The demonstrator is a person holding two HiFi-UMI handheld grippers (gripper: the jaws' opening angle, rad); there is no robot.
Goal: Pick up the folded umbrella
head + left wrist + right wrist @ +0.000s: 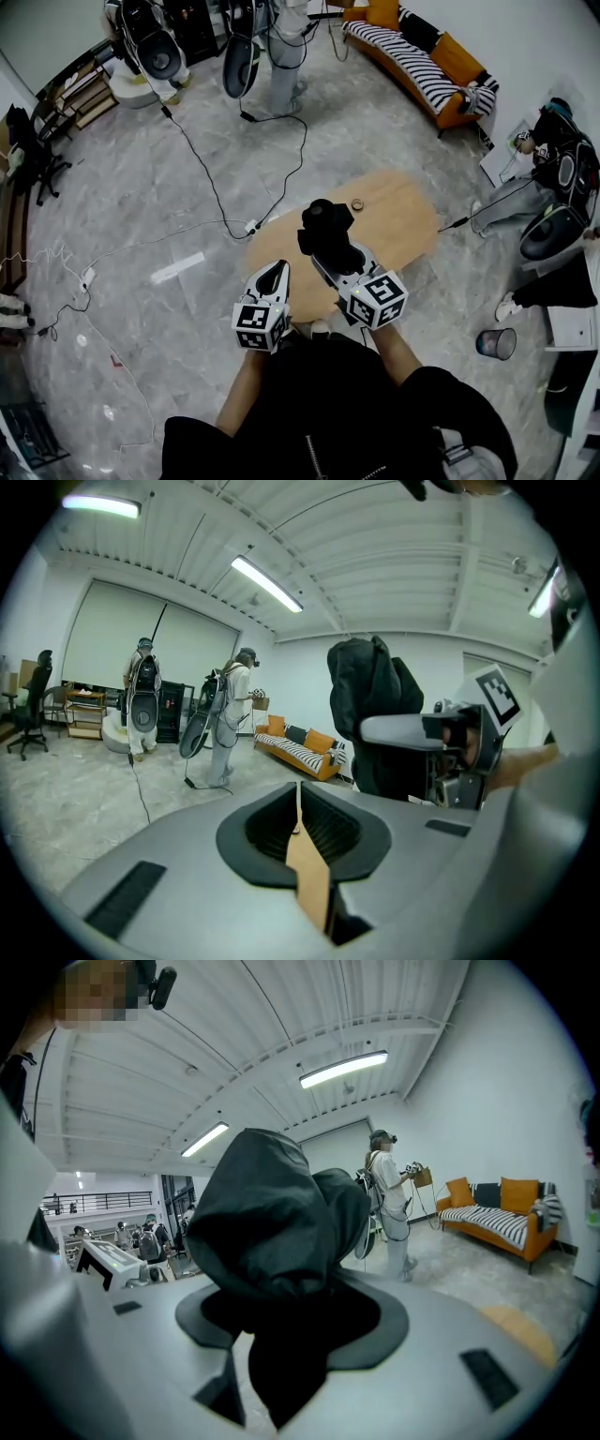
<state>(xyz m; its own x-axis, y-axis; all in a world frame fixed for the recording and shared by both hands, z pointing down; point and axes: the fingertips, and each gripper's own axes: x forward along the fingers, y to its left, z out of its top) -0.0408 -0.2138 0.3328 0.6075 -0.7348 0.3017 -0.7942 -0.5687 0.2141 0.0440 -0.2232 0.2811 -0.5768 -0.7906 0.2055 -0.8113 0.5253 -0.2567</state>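
Observation:
The folded umbrella (326,230) is a black bundle of fabric held above the oval wooden table (398,220). My right gripper (334,257) is shut on its lower end. In the right gripper view the umbrella (272,1213) fills the space between the jaws of that gripper (281,1330) and hides the pads. To the left, my left gripper (278,272) hovers at the table's near edge with its jaws together and nothing in them. The left gripper view shows its own tip (299,803) closed, with the umbrella (375,714) and the right gripper (445,731) up to the right.
A small ring-shaped object (357,204) lies on the table. An orange striped sofa (422,61) stands at the back right and a bin (495,343) at the right. Cables (202,178) trail over the marble floor. People stand at the back (286,47); another sits at the right (553,164).

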